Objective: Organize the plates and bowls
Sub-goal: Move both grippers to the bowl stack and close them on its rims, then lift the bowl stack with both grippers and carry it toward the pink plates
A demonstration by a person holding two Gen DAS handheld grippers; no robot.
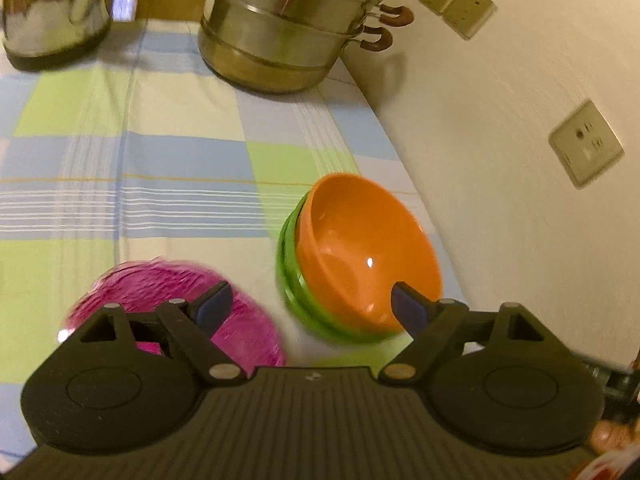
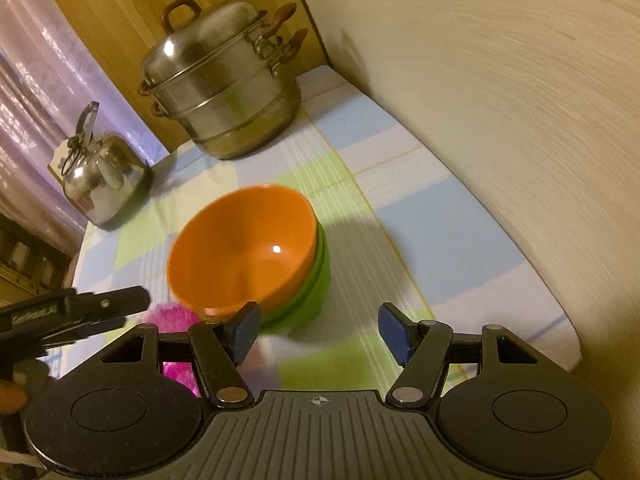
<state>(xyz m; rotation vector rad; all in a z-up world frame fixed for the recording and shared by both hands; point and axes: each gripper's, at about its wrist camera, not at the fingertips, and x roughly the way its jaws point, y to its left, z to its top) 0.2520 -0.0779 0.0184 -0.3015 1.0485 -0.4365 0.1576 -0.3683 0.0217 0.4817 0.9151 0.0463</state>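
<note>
An orange bowl (image 1: pixel 360 248) sits nested in a green bowl (image 1: pixel 292 280) on the checked tablecloth (image 1: pixel 168 168), close to the wall. Left of the stack lies a magenta bowl (image 1: pixel 172 292), blurred and partly behind my left gripper. My left gripper (image 1: pixel 312 304) is open above the gap between the magenta bowl and the stack, with nothing between its fingers. In the right wrist view the orange bowl (image 2: pixel 244 252) and green bowl (image 2: pixel 316 292) lie just beyond my right gripper (image 2: pixel 318 330), which is open and empty. The magenta bowl (image 2: pixel 176 320) peeks out behind its left finger.
A steel stacked steamer pot (image 1: pixel 288 28) and a steel kettle (image 1: pixel 52 8) stand at the far end of the table. A cream wall (image 1: pixel 520 160) with sockets runs along the right edge. My left gripper's body (image 2: pixel 68 312) enters the right wrist view at the left.
</note>
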